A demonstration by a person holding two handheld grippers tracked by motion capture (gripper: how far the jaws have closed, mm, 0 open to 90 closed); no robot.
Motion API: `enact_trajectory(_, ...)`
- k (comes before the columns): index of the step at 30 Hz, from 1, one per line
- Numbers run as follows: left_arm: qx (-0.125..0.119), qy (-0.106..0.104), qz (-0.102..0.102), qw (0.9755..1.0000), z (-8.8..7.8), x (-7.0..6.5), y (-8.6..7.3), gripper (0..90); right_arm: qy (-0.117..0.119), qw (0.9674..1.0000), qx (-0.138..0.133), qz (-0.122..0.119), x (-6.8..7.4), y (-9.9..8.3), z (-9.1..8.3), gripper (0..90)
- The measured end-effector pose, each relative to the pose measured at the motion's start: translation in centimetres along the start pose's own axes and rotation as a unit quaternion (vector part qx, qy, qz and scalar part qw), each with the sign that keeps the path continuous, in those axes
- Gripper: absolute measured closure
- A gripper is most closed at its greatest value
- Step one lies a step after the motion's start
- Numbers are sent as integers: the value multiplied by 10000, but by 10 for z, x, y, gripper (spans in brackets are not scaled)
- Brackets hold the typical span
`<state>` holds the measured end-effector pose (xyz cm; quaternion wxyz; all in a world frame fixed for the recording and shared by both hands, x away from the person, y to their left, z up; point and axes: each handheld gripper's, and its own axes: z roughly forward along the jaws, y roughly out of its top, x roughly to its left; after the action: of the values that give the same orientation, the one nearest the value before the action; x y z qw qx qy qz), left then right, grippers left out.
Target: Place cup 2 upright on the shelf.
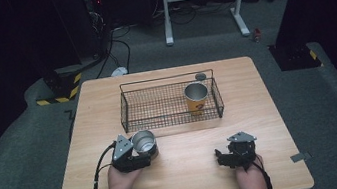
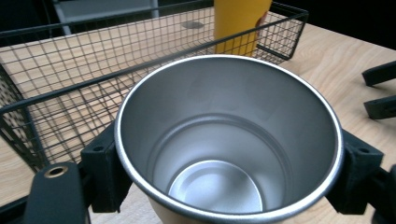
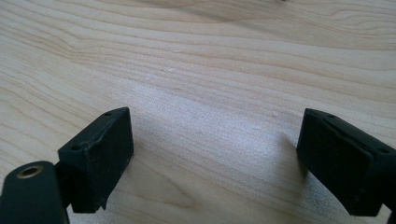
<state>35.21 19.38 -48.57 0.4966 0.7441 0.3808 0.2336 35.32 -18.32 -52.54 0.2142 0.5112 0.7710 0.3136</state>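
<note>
Steel cup (image 2: pixel 229 144) sits closest, low in the left gripper view, its open mouth facing up, clamped between the jaws of the left gripper (image 1: pixel 141 155) at lower left of the high view. Holding it by the sides keeps it upright, probably for carrying to the wire basket (image 1: pixel 131 111) just behind it. Inside that basket, toward its right end, stands a yellow cup (image 1: pixel 196 98) with a dark mark I cannot read. At lower right of the high view the right gripper (image 1: pixel 225 157) rests low over the bare wooden counter (image 1: pixel 260 111), jaws wide apart and holding nothing, likely waiting.
</note>
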Motion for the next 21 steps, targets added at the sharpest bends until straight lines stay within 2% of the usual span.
enact_trajectory(3, -69, -29, -135, 9999, -1, 1, 1, 187, -15, 10000, 4, 7, 1, 0, 0, 108)
enact_trajectory(7, -75, -61, -130, 9999, -1, 1, 2, 187, -12, 10000, 4, 7, 1, 0, 0, 108)
enact_trajectory(12, -155, -137, -303, 9993, 0, 1, 4, 187, -9, 10000, 4, 12, 1, 0, 0, 108)
enact_trajectory(15, -127, -91, -191, 9997, 0, -2, 9, 187, 13, 10000, 2, -1, 0, 0, 0, 108)
enact_trajectory(17, -104, -91, -183, 9997, 0, -2, 13, 187, 35, 10000, 5, -74, 1, 0, 0, 108)
enact_trajectory(21, -83, 21, -133, 9999, 0, 0, 20, 187, 58, 10000, 10, -68, 1, 0, 0, 109)
